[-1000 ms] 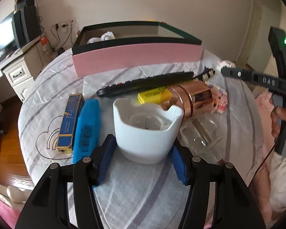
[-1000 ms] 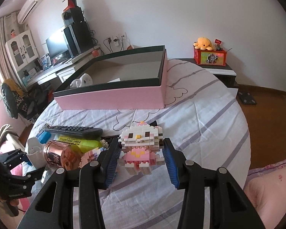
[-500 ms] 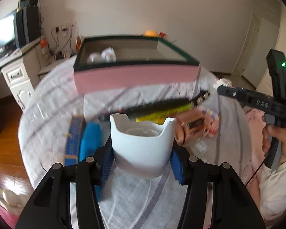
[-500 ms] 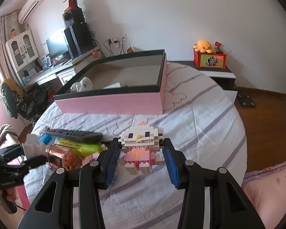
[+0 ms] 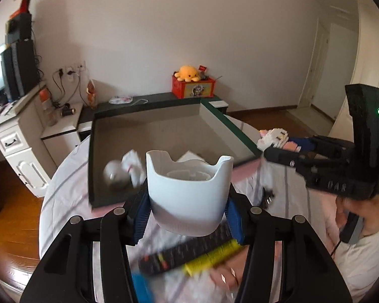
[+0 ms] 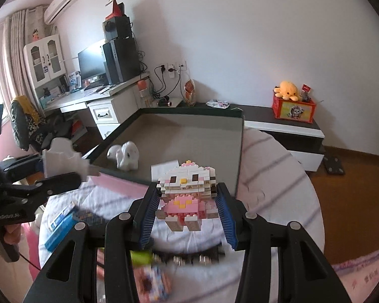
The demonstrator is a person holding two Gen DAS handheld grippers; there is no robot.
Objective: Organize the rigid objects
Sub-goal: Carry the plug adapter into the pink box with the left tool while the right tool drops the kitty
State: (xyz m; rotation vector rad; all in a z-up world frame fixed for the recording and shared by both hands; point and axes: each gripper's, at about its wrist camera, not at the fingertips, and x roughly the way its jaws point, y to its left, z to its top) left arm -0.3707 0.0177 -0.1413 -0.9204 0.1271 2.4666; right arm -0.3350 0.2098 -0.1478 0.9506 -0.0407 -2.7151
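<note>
My left gripper (image 5: 187,217) is shut on a white notched cup (image 5: 189,189) and holds it in the air just before the near wall of the open pink box (image 5: 164,131). My right gripper (image 6: 187,214) is shut on a pink and white brick-built cat figure (image 6: 187,192), lifted above the table near the box's (image 6: 189,136) front right corner. The right gripper with the figure also shows at the right of the left wrist view (image 5: 278,139). The white cup in the left gripper shows at the left of the right wrist view (image 6: 60,159). Inside the box lie a white plush toy (image 6: 125,155) and a white card (image 6: 164,170).
On the striped tablecloth (image 6: 278,176) below lie a black remote (image 5: 184,252), a yellow marker (image 5: 212,256), a blue box (image 6: 60,223) and other small items, blurred. A person's hand (image 5: 351,217) grips the right tool's handle. A low cabinet (image 6: 285,123) and a desk (image 6: 96,101) stand behind the table.
Both grippers have risen and moved toward the box. The white cup left the table in the left gripper's hold. The brick figure rose with the right gripper.
</note>
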